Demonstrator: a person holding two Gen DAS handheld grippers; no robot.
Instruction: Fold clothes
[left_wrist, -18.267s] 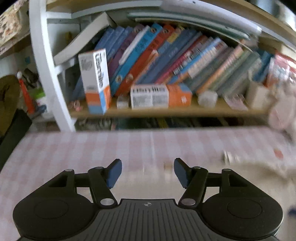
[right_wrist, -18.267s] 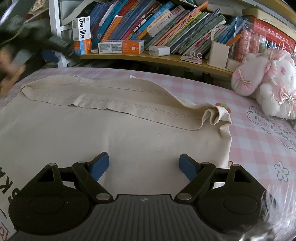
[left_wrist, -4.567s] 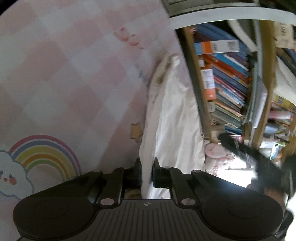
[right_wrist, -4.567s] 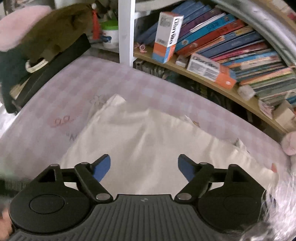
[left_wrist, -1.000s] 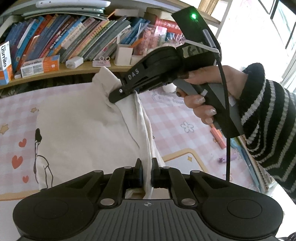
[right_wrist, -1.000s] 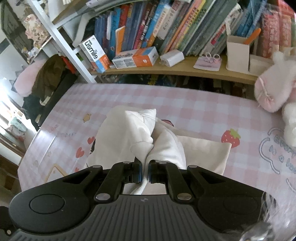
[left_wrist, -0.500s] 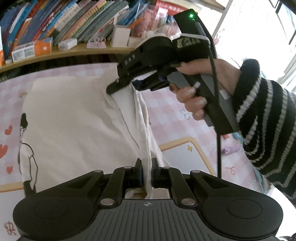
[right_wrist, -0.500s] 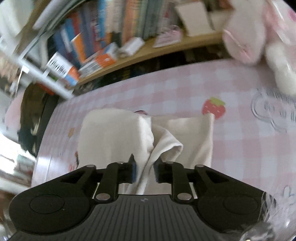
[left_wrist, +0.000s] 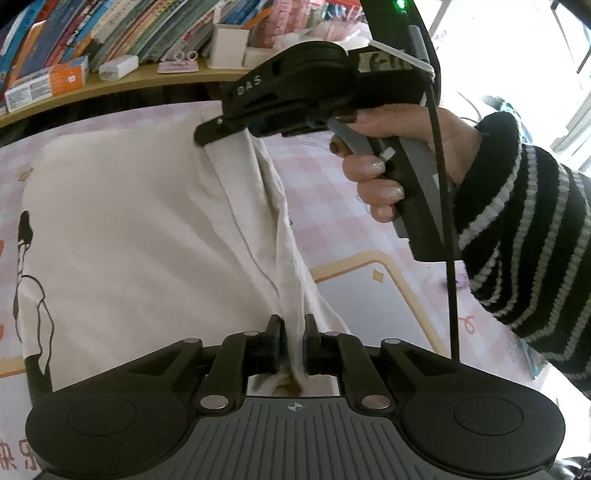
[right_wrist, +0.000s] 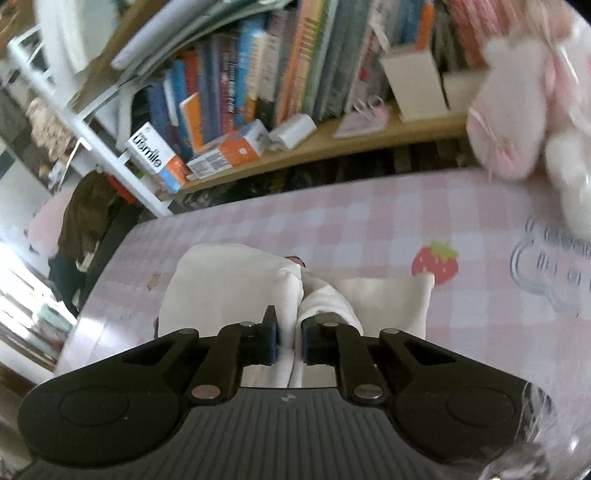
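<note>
The cream garment (left_wrist: 129, 229) lies spread on the pink checked worktop (left_wrist: 325, 206), its right edge lifted into a taut ridge between the two tools. The left gripper (left_wrist: 293, 343) has its jaws clenched on the near end of that ridge. The right gripper (left_wrist: 236, 129) grasps the far end, near the bookshelf (left_wrist: 110, 85); in the right wrist view its jaws sit closed on bunched fabric.

The step in hand appears to be a lengthwise fold of the lifted edge. The next move likely calls for carrying both ends across the garment together, keeping the ridge taut and level, then lowering before release.
</note>
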